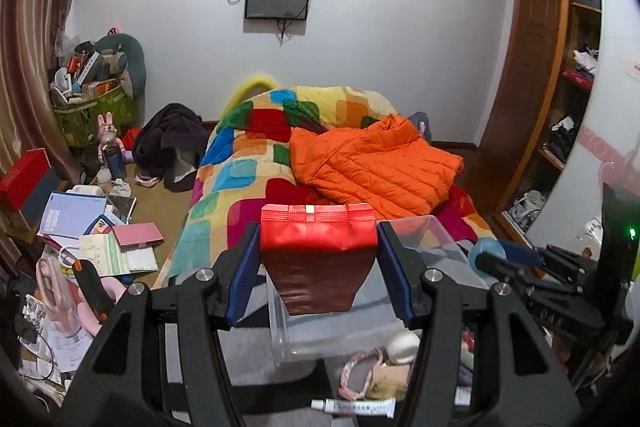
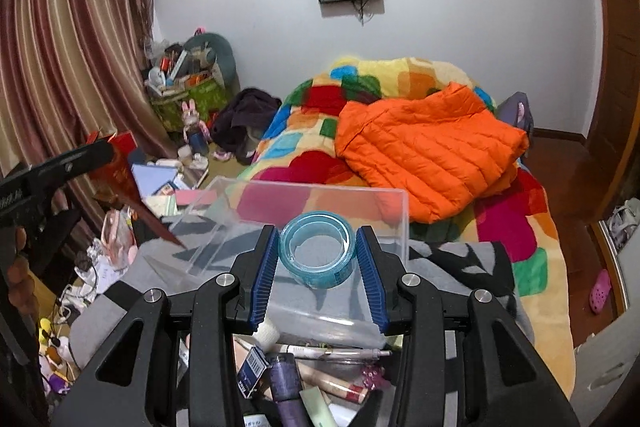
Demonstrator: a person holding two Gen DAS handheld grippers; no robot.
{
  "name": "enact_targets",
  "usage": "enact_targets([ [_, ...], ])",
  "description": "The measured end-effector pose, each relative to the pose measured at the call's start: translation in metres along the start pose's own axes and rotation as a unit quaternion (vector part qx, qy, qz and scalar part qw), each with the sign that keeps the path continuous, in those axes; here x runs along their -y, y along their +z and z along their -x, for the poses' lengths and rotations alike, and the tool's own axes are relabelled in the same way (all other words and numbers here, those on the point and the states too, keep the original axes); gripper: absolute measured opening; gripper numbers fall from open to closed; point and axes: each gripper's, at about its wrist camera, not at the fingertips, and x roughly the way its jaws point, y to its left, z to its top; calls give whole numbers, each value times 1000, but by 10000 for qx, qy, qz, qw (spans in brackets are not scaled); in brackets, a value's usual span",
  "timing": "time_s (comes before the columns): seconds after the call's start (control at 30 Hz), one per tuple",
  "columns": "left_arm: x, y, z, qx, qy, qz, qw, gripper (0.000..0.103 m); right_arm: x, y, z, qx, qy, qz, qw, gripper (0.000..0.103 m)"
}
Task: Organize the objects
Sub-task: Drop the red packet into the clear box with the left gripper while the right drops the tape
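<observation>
Left wrist view: left gripper (image 1: 318, 259) clamped on a red foil pouch (image 1: 318, 251), both blue pads pressing its sides, held above a clear plastic bin (image 1: 420, 239). Behind it, patchwork blanket (image 1: 240, 163) with an orange puffer jacket (image 1: 376, 167) on top. Piled books and papers (image 1: 92, 227) at left; white tube (image 1: 354, 407) and pink braided cord (image 1: 360, 367) below the jaws. Right gripper (image 1: 504, 259) at far right edge, tips toward the bin.

Right wrist view: right gripper (image 2: 318, 255) closed narrowly on a blue tape roll (image 2: 318, 253), over the same clear plastic bin (image 2: 304, 195). Below, cosmetics clutter (image 2: 304, 379). At left, left gripper's black frame (image 2: 60, 163) with the red foil pouch (image 2: 132, 187) partly blocking the floor pile.
</observation>
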Motion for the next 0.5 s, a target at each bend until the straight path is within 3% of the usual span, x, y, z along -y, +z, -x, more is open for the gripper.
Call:
enact_targets([
  [0.27,-3,-15,-58,-442,34,160,9989,56,1,2,-53,-623,-135,210,9977,37],
  [0.5,-2,-49,-70,-803,-85,35,9967,56,11,-8,-86,-1235,-108,216,9920,37],
])
